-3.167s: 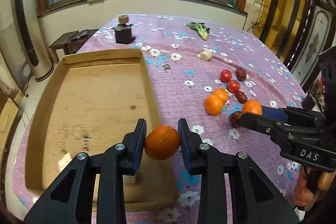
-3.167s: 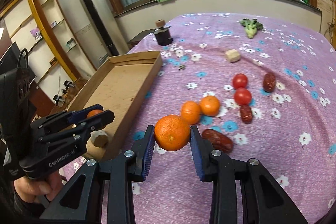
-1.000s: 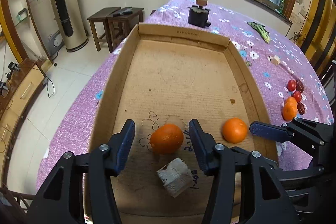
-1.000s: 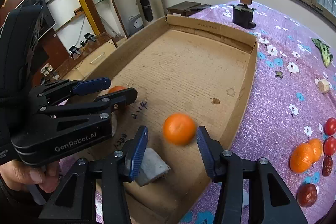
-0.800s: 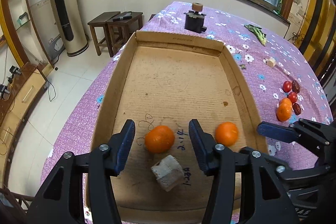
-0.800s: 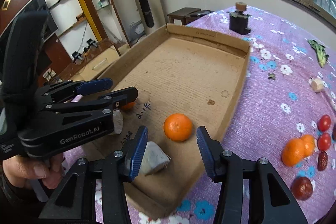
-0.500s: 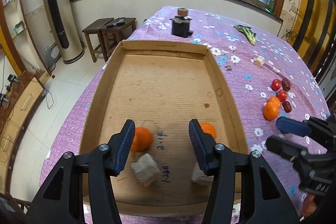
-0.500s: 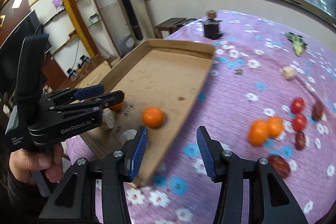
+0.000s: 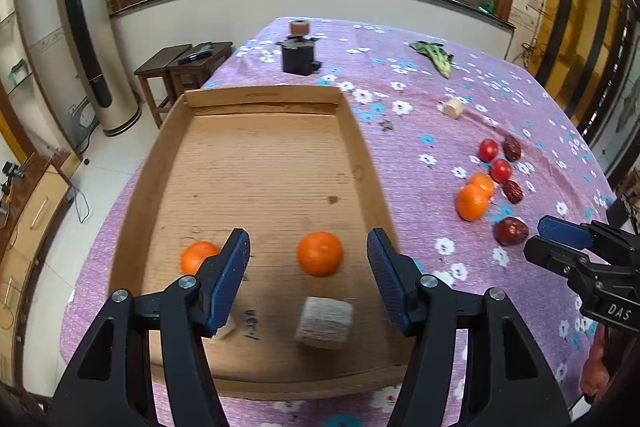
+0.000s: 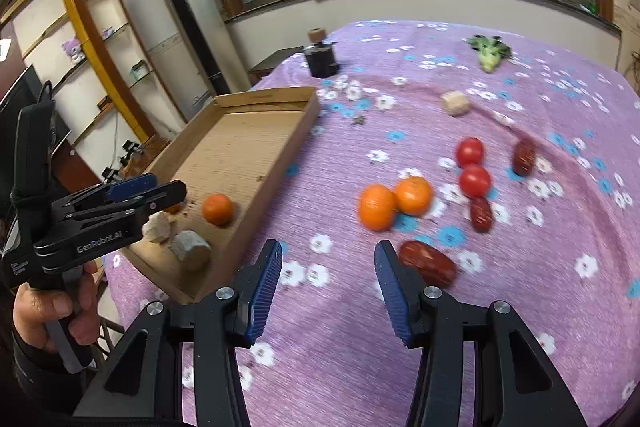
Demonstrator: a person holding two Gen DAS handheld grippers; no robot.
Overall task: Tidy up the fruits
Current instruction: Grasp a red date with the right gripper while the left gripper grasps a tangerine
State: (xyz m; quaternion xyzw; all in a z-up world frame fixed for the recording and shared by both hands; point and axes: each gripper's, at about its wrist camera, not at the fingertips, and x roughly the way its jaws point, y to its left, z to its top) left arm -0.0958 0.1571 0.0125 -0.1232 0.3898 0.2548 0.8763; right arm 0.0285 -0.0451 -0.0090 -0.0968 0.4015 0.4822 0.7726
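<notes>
In the left wrist view a cardboard tray (image 9: 260, 167) holds two oranges: one (image 9: 320, 253) lies between and beyond my fingers, the other (image 9: 198, 257) is half hidden behind a finger. My left gripper (image 9: 308, 283) hovers over the tray's near end, jaws opening, nothing between them. My right gripper (image 10: 328, 287) stands open over the purple cloth, empty. Ahead of it lie two oranges (image 10: 376, 207) (image 10: 414, 195), two tomatoes (image 10: 475, 181) and red dates, the nearest (image 10: 428, 263) by its right finger.
Two pale stone-like blocks (image 9: 325, 321) (image 10: 158, 227) sit at the tray's near end. Farther back on the flowered cloth are a black device (image 9: 298, 55), a green vegetable (image 9: 434, 53) and a beige chunk (image 9: 452, 107). Stools (image 9: 184, 63) stand past the table's left edge.
Both grippers have drawn back from the oranges left in the tray. The left jaws have spread wider. The right gripper has swung right, from over the tray to over the cloth.
</notes>
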